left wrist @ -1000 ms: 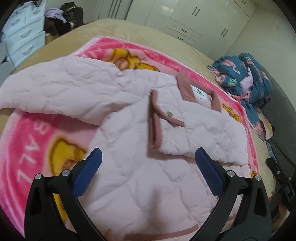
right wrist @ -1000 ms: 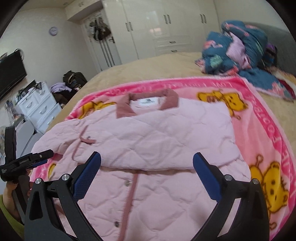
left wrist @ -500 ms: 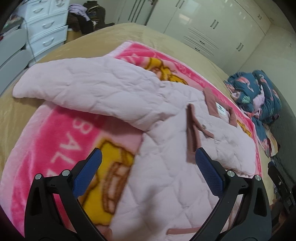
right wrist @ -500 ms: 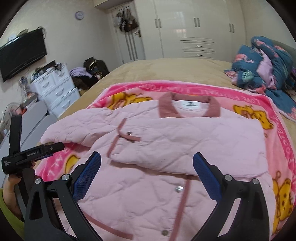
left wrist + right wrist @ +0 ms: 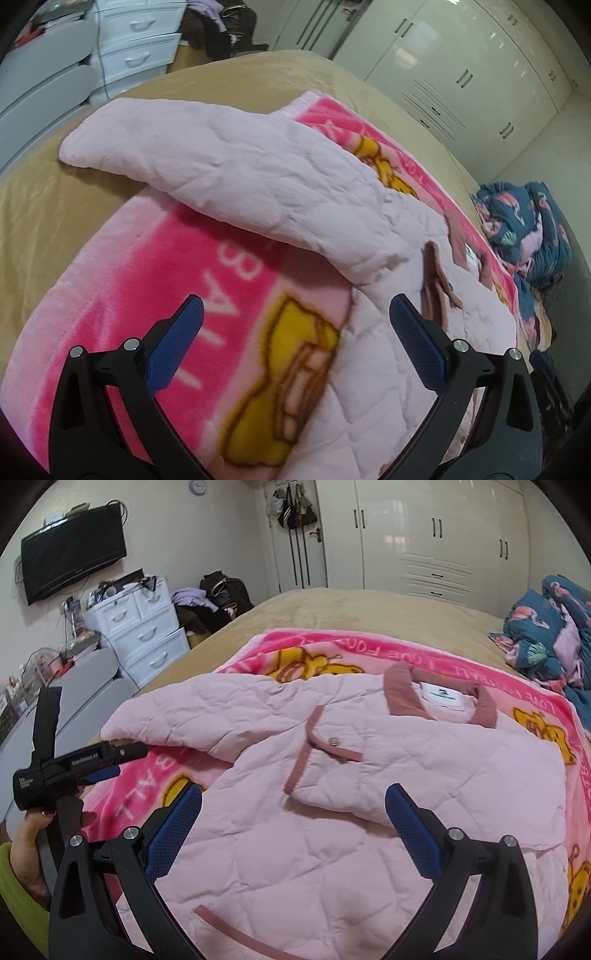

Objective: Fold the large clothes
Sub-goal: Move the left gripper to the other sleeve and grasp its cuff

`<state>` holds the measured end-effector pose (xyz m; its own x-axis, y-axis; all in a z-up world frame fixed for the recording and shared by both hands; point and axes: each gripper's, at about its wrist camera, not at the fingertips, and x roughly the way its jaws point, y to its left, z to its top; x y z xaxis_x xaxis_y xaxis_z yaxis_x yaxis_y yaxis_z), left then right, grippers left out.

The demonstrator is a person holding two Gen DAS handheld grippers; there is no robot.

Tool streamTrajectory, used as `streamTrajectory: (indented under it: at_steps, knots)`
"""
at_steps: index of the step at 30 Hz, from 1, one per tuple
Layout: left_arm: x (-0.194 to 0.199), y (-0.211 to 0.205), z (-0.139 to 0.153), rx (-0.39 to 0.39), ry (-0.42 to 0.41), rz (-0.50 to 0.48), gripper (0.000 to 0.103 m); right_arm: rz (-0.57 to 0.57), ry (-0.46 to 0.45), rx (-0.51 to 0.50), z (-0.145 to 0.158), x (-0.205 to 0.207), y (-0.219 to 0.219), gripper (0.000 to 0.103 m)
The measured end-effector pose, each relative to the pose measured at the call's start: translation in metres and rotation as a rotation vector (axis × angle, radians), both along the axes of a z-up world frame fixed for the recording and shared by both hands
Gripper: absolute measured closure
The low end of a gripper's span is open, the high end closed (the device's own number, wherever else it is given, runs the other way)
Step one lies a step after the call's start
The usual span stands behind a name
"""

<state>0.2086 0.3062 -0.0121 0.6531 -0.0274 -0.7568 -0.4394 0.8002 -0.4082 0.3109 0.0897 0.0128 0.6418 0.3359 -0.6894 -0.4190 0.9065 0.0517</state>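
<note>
With one sleeve folded in, the pale pink quilted jacket (image 5: 332, 775) awaits its outstretched sleeve (image 5: 229, 177) (left gripper (image 5: 295, 339) and right gripper (image 5: 293, 819) both released, empty).

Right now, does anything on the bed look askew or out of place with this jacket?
Yes. The pink quilted jacket is lopsided: one sleeve still sticks out sideways, its cuff past the pink blanket onto the tan bedspread, while the other side is already folded in.
</note>
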Motion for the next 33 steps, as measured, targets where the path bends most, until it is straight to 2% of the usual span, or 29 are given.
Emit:
streamTrajectory:
  at_steps: [9,17,20,23,33]
  knots:
    - [-0.004,0.040,-0.013,-0.014,0.015,0.074,0.009,0.070,0.034,-0.033,-0.019,-0.002,0.033,0.004]
    - [-0.002,0.086,-0.034,-0.071,0.005,0.182,0.009,0.117,0.047,-0.050,-0.031,-0.005,0.059,0.004]
    - [0.001,0.100,-0.039,-0.050,0.007,0.218,0.009,0.125,0.044,-0.053,-0.034,-0.004,0.065,0.004]
    - [0.005,0.113,-0.044,-0.061,-0.002,0.246,0.009,0.123,0.047,-0.048,-0.036,-0.002,0.067,0.004]
    - [0.015,0.164,-0.062,-0.187,-0.083,0.364,0.009,0.089,0.079,-0.050,-0.047,0.002,0.055,0.004]
